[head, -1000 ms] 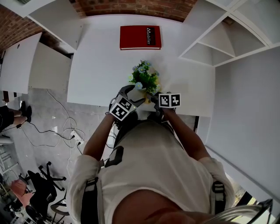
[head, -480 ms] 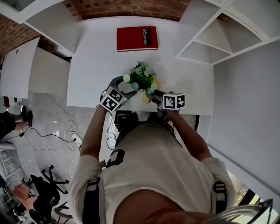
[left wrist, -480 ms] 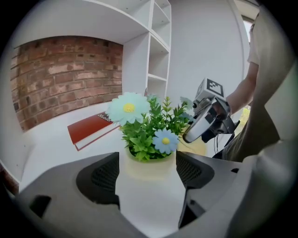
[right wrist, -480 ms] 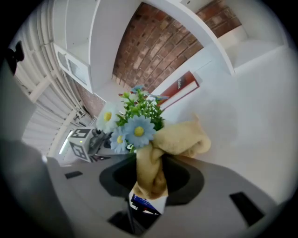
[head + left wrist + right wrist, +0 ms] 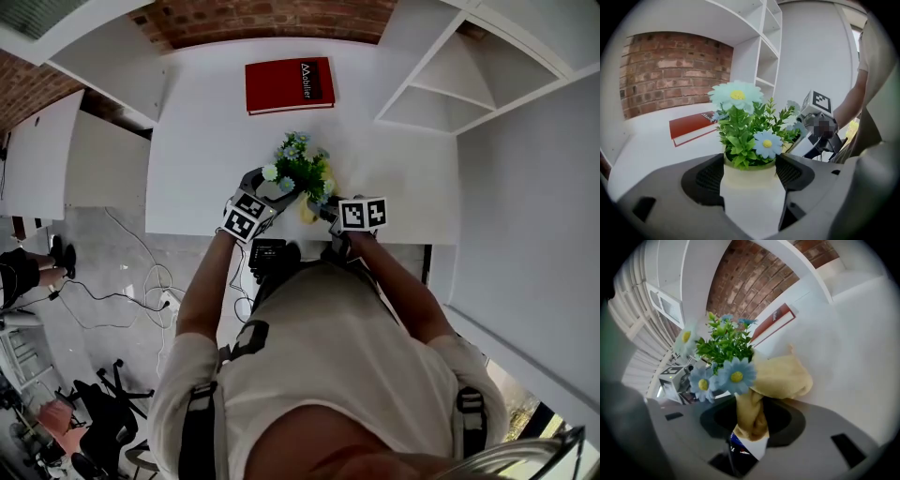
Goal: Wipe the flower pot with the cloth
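The flower pot (image 5: 750,174) is a plain cream-white one with a smooth, rounded rim. It's stuffed with fake green leaves and pale blue daisies (image 5: 300,167) with yellow centres. It's at the near side of the white worktop (image 5: 206,141), with the red book (image 5: 289,84) well behind it, and it's right between the two tools. The left tool (image 5: 269,187) is clamped on the pot, one pad on each side just under the rim. The right tool (image 5: 751,423) is partly closed on a bunched-up yellow cloth (image 5: 783,376), which puffs out past the jaws right next to the foliage. Can't tell if the cloth actually touches the pot.
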`<action>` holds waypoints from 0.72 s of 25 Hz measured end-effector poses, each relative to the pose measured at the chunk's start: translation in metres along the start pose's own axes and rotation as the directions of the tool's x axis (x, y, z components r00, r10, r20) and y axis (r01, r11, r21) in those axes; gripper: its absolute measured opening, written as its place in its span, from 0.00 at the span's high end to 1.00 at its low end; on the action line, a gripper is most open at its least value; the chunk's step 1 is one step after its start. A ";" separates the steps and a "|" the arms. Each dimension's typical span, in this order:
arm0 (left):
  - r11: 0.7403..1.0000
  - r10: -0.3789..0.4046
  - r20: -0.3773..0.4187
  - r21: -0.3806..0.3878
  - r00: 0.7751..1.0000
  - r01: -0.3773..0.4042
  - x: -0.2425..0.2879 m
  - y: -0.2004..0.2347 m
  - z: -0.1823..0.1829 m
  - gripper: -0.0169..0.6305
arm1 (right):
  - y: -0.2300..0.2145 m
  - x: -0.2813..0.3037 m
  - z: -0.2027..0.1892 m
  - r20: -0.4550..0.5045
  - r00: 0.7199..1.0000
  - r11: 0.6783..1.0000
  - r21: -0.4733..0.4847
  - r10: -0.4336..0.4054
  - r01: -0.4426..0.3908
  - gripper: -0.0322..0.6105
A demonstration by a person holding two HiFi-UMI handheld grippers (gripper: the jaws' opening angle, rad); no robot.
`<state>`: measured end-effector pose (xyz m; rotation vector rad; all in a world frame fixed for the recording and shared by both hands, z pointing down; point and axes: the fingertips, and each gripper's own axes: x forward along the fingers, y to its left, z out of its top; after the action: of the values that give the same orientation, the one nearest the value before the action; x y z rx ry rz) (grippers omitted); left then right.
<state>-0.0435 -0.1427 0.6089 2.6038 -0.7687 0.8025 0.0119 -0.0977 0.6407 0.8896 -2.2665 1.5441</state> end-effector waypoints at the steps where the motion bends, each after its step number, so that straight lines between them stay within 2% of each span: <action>1: 1.000 0.012 0.004 -0.006 1.000 -0.012 0.000 -0.001 -0.001 0.42 | -0.004 0.002 -0.003 -0.009 1.000 1.000 0.004 -0.009 0.009 0.72; 5: 0.998 0.070 -0.022 0.007 0.997 -0.070 -0.003 -0.009 -0.007 0.42 | -0.018 0.006 -0.015 -0.050 0.996 0.997 -0.006 -0.072 0.072 0.72; 10: 0.994 0.104 -0.034 -0.014 0.994 -0.104 -0.009 -0.009 -0.009 0.42 | -0.019 0.005 -0.017 -0.052 0.996 0.997 0.005 -0.075 0.076 0.72; 14: 0.999 0.046 -0.025 0.002 0.999 -0.046 -0.020 0.002 -0.001 0.42 | -0.016 -0.004 -0.016 -0.045 0.997 0.998 -0.001 -0.058 0.058 0.72; 18: 0.997 -0.039 -0.091 0.059 0.995 0.044 -0.013 0.008 -0.005 0.41 | 0.016 -0.016 -0.003 -0.007 0.998 0.997 -0.023 0.068 -0.068 0.72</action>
<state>-0.0590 -0.1422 0.6063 2.6070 -0.6729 0.9379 0.0143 -0.0854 0.6212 0.8085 -2.3280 1.5424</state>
